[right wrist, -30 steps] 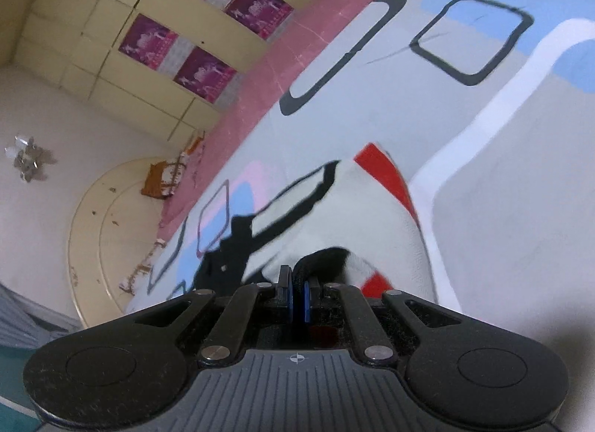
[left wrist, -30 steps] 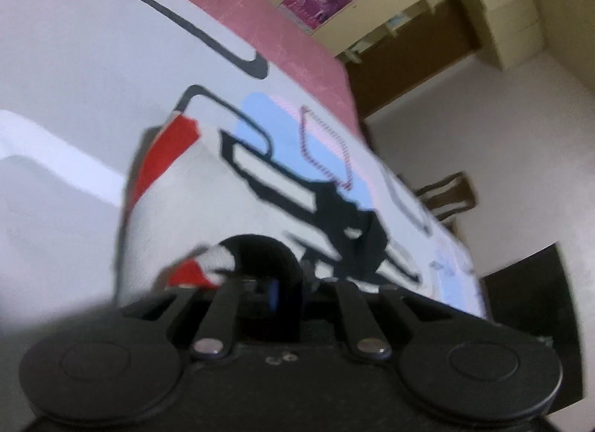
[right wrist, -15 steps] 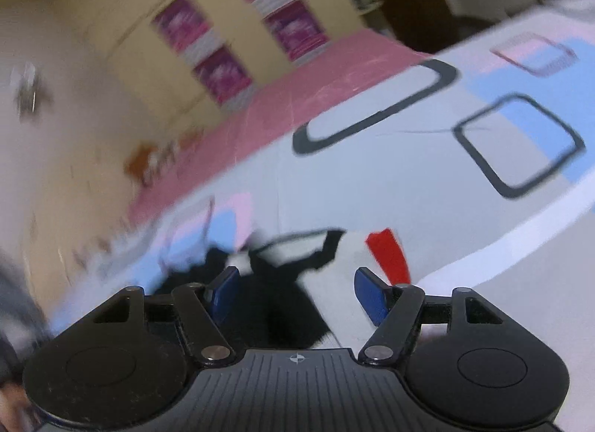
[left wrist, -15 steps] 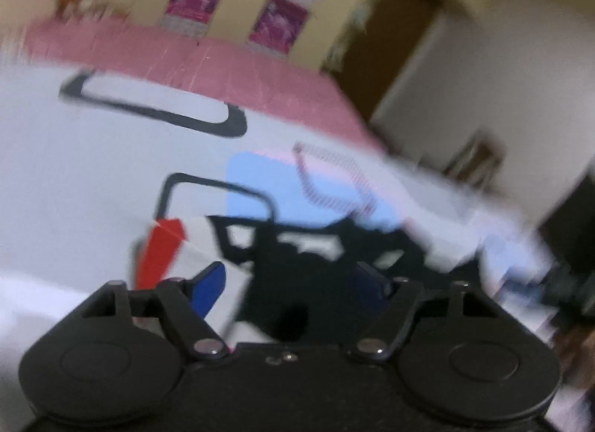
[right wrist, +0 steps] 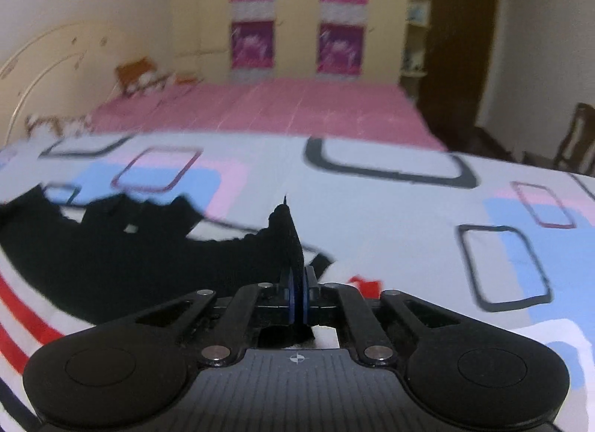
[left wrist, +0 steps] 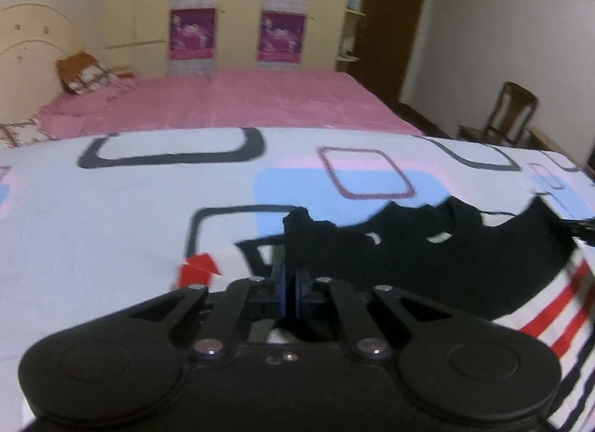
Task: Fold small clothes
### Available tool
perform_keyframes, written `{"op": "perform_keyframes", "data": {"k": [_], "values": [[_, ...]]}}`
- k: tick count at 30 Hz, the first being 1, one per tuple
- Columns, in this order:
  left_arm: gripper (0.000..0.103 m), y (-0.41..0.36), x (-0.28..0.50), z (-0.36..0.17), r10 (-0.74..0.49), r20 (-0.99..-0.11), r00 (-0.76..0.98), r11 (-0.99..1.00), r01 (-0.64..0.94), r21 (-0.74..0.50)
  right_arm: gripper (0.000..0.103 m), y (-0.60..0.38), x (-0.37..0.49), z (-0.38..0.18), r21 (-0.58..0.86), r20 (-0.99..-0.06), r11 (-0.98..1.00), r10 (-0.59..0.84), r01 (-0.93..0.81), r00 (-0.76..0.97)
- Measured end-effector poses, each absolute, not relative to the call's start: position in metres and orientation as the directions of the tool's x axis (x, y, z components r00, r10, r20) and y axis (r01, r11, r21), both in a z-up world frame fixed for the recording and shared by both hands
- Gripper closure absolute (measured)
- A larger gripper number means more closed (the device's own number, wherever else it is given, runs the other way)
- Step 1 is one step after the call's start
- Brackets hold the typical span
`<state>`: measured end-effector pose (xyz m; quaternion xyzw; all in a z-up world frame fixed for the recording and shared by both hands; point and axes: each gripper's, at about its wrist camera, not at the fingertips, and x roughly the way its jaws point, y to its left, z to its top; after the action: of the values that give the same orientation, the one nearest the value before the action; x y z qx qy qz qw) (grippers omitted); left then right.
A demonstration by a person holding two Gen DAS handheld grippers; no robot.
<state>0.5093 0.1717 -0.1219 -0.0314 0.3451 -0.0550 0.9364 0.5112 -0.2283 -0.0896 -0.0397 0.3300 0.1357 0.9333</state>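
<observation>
A small garment, black at the top with a white, red and dark striped body, lies on the patterned bedsheet point(left wrist: 111, 216). In the left wrist view the garment point(left wrist: 465, 261) spreads to the right, and my left gripper point(left wrist: 290, 283) is shut on its black left edge. In the right wrist view the garment point(right wrist: 130, 246) spreads to the left, and my right gripper point(right wrist: 297, 296) is shut on its black right edge, which sticks up between the pads. A red patch shows beside each gripper.
A pink bed cover point(left wrist: 230, 105) lies beyond the sheet. Cushions point(left wrist: 80, 73) sit by the headboard at far left. A wardrobe with purple posters point(right wrist: 297, 12) stands behind. A wooden chair point(left wrist: 509, 112) and a dark door point(left wrist: 390, 23) are at right.
Both grippers were shut a second ago, opened half a second ago, and are now shut on the garment's black edge. Both views have swung level, facing across the bed.
</observation>
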Motion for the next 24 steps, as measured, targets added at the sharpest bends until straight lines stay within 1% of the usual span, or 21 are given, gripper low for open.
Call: {"op": "perform_keyframes", "data": {"k": [1,3,4,7,8,9,10,11,12,13,14,15,16,19,21,23,24], "values": [[0.099,0.172,0.512,-0.127,-0.107,-0.657,0.747,0.994,0.064,-0.089,0.100,-0.230,0.513,-0.093,0.011,-0.629,0.965,0.210,-0.262,0.748],[0.098,0.173,0.520,-0.140,-0.089,-0.687,0.721,0.995,0.035,-0.092,0.100,-0.229,0.523,-0.109,0.003,-0.686,0.970,0.178,-0.241,0.705],[0.098,0.174,0.520,-0.141,-0.086,-0.681,0.727,0.995,0.023,-0.101,0.100,-0.226,0.525,-0.116,-0.010,-0.696,0.971,0.166,-0.241,0.698],[0.098,0.171,0.521,-0.138,-0.077,-0.685,0.724,0.996,0.028,-0.082,0.100,-0.223,0.522,-0.116,-0.031,-0.683,0.971,0.152,-0.236,0.714],[0.096,0.170,0.520,-0.137,-0.075,-0.687,0.723,0.997,0.041,-0.066,0.096,-0.224,0.522,-0.115,-0.028,-0.681,0.972,0.152,-0.233,0.716],[0.083,0.170,0.519,-0.134,-0.065,-0.689,0.721,0.998,0.043,-0.050,0.083,-0.228,0.520,-0.110,-0.012,-0.680,0.975,0.155,-0.223,0.716],[0.051,0.169,0.517,-0.129,-0.052,-0.685,0.726,0.999,0.033,-0.041,0.044,-0.230,0.516,-0.104,-0.009,-0.661,0.978,0.149,-0.207,0.735],[0.039,0.166,0.511,-0.123,-0.045,-0.666,0.745,0.999,0.026,-0.038,0.034,-0.231,0.509,-0.095,-0.009,-0.625,0.979,0.152,-0.201,0.766],[0.034,0.161,0.505,-0.118,-0.045,-0.632,0.774,0.999,0.029,-0.035,0.034,-0.230,0.503,-0.088,0.010,-0.600,0.974,0.187,-0.227,0.777],[0.037,0.152,0.500,-0.112,-0.072,-0.612,0.788,0.997,0.059,-0.042,0.042,-0.225,0.502,-0.084,0.033,-0.608,0.970,0.212,-0.242,0.765],[0.040,0.140,0.500,-0.109,-0.100,-0.609,0.787,0.995,0.089,-0.049,0.064,-0.217,0.502,-0.082,0.056,-0.611,0.961,0.248,-0.271,0.752],[0.043,0.127,0.499,-0.107,-0.135,-0.607,0.783,0.990,0.126,-0.059,0.073,-0.206,0.502,-0.082,0.070,-0.616,0.950,0.280,-0.303,0.736],[0.043,0.112,0.500,-0.107,-0.177,-0.611,0.772,0.983,0.171,-0.069,0.082,-0.194,0.503,-0.084,0.077,-0.628,0.942,0.301,-0.328,0.718],[0.043,0.064,0.508,-0.118,-0.277,-0.670,0.688,0.949,0.306,-0.078,0.083,-0.151,0.505,-0.094,0.087,-0.655,0.905,0.367,-0.417,0.661],[0.042,0.045,0.509,-0.128,-0.287,-0.691,0.664,0.936,0.349,-0.054,0.083,-0.126,0.504,-0.101,0.073,-0.674,0.877,0.395,-0.476,0.624],[0.035,0.046,0.510,-0.134,-0.264,-0.690,0.674,0.941,0.336,-0.033,0.083,-0.115,0.503,-0.109,0.028,-0.687,0.860,0.387,-0.510,0.615],[0.030,0.055,0.510,-0.135,-0.239,-0.683,0.690,0.952,0.305,-0.025,0.083,-0.117,0.504,-0.112,0.007,-0.685,0.862,0.374,-0.507,0.625]]}}
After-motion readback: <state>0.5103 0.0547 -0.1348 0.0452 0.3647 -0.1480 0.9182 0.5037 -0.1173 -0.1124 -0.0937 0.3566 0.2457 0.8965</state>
